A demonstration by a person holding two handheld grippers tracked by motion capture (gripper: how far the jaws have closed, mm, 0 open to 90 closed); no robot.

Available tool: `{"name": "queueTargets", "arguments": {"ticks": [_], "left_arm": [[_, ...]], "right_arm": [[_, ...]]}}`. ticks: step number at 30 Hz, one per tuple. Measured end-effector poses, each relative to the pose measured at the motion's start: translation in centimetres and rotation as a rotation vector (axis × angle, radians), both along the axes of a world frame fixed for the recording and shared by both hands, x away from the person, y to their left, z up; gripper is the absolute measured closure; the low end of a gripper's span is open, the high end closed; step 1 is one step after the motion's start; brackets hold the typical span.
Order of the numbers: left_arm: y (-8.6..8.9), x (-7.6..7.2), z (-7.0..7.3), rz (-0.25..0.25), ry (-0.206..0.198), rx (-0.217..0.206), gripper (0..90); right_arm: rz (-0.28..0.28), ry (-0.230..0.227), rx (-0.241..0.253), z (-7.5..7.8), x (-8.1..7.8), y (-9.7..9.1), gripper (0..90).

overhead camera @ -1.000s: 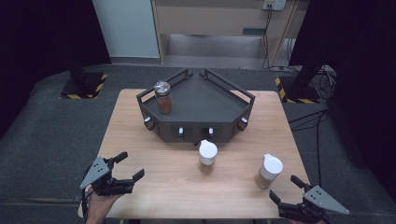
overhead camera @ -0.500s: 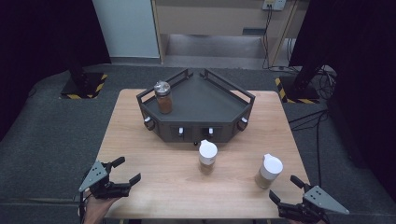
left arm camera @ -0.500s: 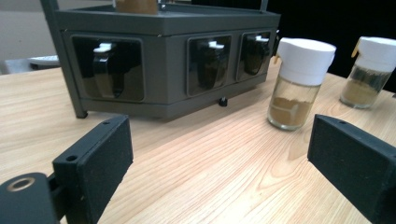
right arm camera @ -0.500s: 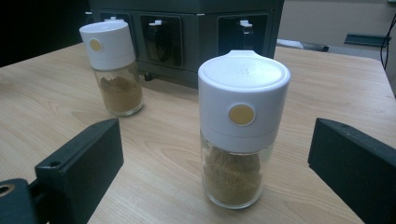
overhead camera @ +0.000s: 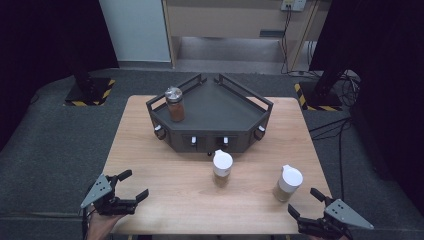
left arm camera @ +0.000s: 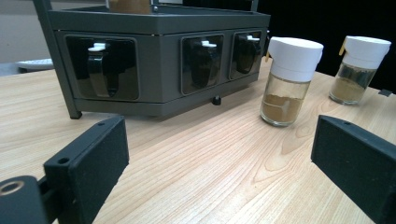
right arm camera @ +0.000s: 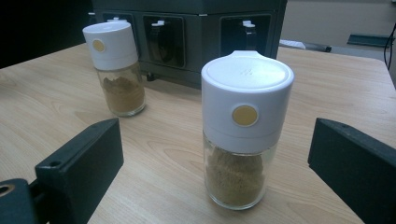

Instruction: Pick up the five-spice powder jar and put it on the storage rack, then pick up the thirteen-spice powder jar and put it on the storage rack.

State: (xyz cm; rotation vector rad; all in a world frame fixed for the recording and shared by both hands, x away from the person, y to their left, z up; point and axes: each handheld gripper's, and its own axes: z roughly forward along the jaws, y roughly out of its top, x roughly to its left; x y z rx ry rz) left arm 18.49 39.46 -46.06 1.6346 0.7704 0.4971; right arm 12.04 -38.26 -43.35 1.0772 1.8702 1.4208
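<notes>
- High view: left gripper [overhead camera: 121, 194] at 7 o'clock on the table [overhead camera: 165, 200], jaws just spread wide, holding nothing; right gripper [overhead camera: 310, 205] at 5 o'clock, also wide and empty, just short of the near jar [overhead camera: 288, 183].
- Left gripper view: centre jar [left arm camera: 290, 79] at 1 o'clock, well apart; spice rack [left arm camera: 159, 60] behind.
- Right gripper view: near jar [right arm camera: 243, 126] dead ahead; better to advance level, centre the glass between the pads, then close gently below the cap.

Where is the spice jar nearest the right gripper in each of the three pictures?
High view: the jar stands lower right on the table, just ahead of the right gripper.
Left gripper view: the same jar sits far right, at the top.
Right gripper view: it stands centre, large, ahead of the open jaws.
Shared landmark: the dark rack behind it.
</notes>
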Motion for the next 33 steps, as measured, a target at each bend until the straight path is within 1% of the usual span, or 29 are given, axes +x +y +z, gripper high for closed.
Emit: {"name": "queueTargets", "arguments": {"ticks": [3,10,14,17,26,31,33], "left_arm": [[-0.06,0.09,0.01,-0.011,0.003,0.004,3.1],[0.16,0.23,-0.23,-0.028,-0.004,-0.018,3.1],[0.13,0.17,-0.19,-0.033,-0.009,-0.013,3.0],[0.11,0.26,-0.17,-0.036,-0.004,-0.011,2.9],[-0.04,0.43,-0.17,-0.055,-0.002,-0.006,2.8],[-0.03,0.44,-0.18,-0.053,-0.001,-0.007,2.6],[0.02,0.48,-0.21,-0.054,0.006,-0.010,2.5]], "right_arm": [[0.001,0.000,0.000,0.01,0.00,0.01,3.3],[-0.001,-0.001,0.001,0.01,-0.02,0.02,3.2],[-0.003,-0.001,0.001,0.02,-0.05,0.05,3.1],[-0.007,-0.002,0.003,0.00,-0.07,0.10,3.0],[-0.016,-0.009,0.028,0.00,-0.27,-0.19,3.5],[-0.029,-0.014,0.033,0.37,-0.51,-0.11,3.5],[-0.030,-0.023,0.051,0.52,-0.67,-0.17,3.7]]}}
